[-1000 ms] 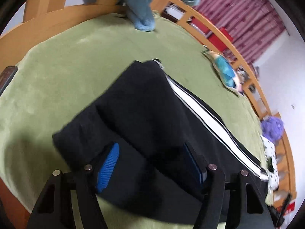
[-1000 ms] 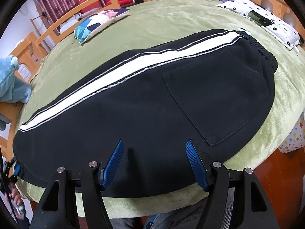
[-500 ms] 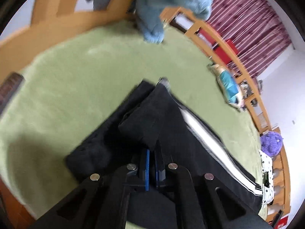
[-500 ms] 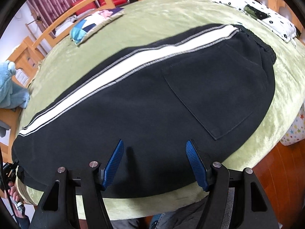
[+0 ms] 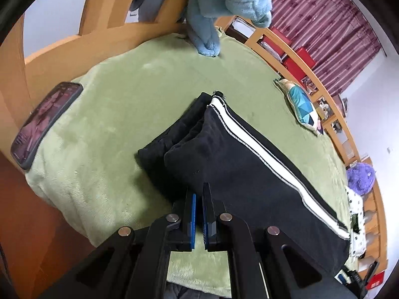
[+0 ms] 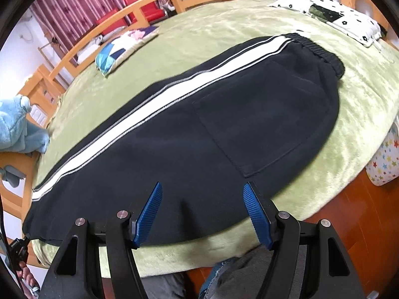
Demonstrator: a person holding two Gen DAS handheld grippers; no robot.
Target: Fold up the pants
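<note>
A: What's laid out, and on what?

B: Black pants (image 6: 199,129) w/ a white side stripe (image 6: 139,124) lie flat on a green blanket (image 5: 119,114) covering a wooden-framed bed (image 5: 82,42). No real containers; the bed holds everything. Waistband sits toward the right, leg ends toward the left.

A: Other stuff on the bed?

B: A phone (image 5: 45,122) near the left edge, a patchwork cushion (image 5: 301,104) at the far side, blue plush fabric (image 5: 214,15) hanging over the headboard, a purple plush toy (image 5: 360,178) and a black-and-white patterned pillow (image 6: 331,12) beyond the waistband.

A: Left gripper?

B: Left gripper (image 5: 198,211) is low at the near edge by the leg ends, blue pads nearly together, pinching the pants' edge; the cuffs there look bunched and doubled.

A: Right one?

B: Right gripper (image 6: 202,211) is poised at the near edge of the pants, mid-length, jaws wide apart, holding nothing. Can't tell if the tips touch fabric.
</note>
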